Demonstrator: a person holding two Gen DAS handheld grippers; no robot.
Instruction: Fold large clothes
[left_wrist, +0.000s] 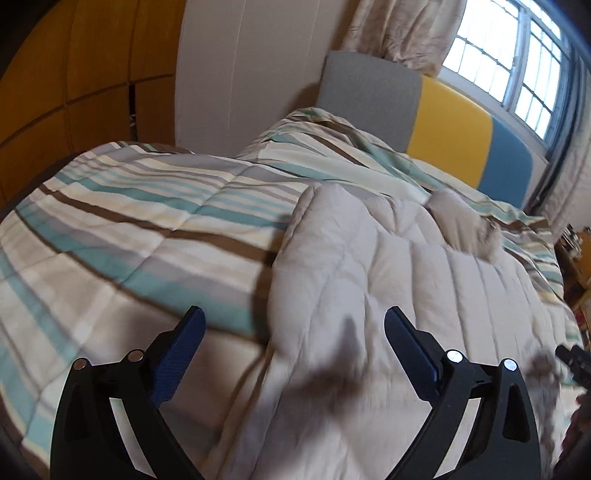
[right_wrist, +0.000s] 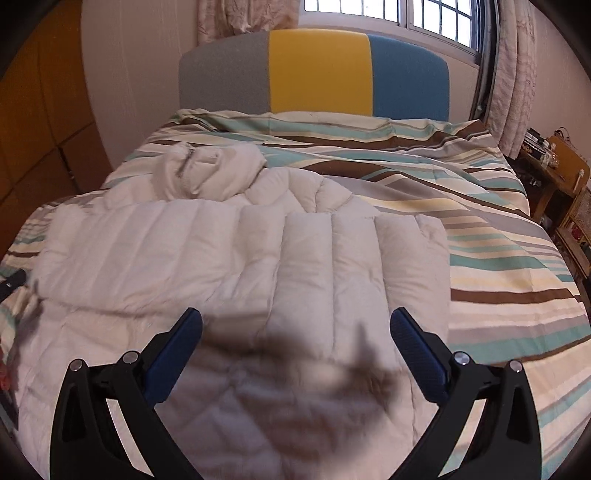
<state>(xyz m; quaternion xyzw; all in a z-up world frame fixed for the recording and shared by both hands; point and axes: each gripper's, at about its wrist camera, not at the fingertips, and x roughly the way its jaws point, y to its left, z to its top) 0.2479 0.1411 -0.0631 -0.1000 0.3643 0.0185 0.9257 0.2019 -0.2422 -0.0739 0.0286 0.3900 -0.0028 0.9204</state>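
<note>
A cream quilted puffer coat (right_wrist: 236, 258) lies spread across the striped bed, its hood (right_wrist: 207, 166) bunched toward the headboard. In the left wrist view the same coat (left_wrist: 388, 280) runs from the lower middle to the right, with its fur-trimmed hood (left_wrist: 469, 229) at the far end. My left gripper (left_wrist: 293, 321) hovers open above the coat's near left edge, nothing between its blue pads. My right gripper (right_wrist: 295, 321) is open too, above the coat's lower body. The right gripper's tip (left_wrist: 572, 360) shows at the left view's right edge.
A striped duvet (right_wrist: 498, 236) covers the bed, with bare room to the coat's right. A grey, yellow and blue headboard (right_wrist: 317, 70) stands under a window. Wooden wardrobes (left_wrist: 74, 74) line the left; a cluttered wooden shelf (right_wrist: 561, 177) stands at the right.
</note>
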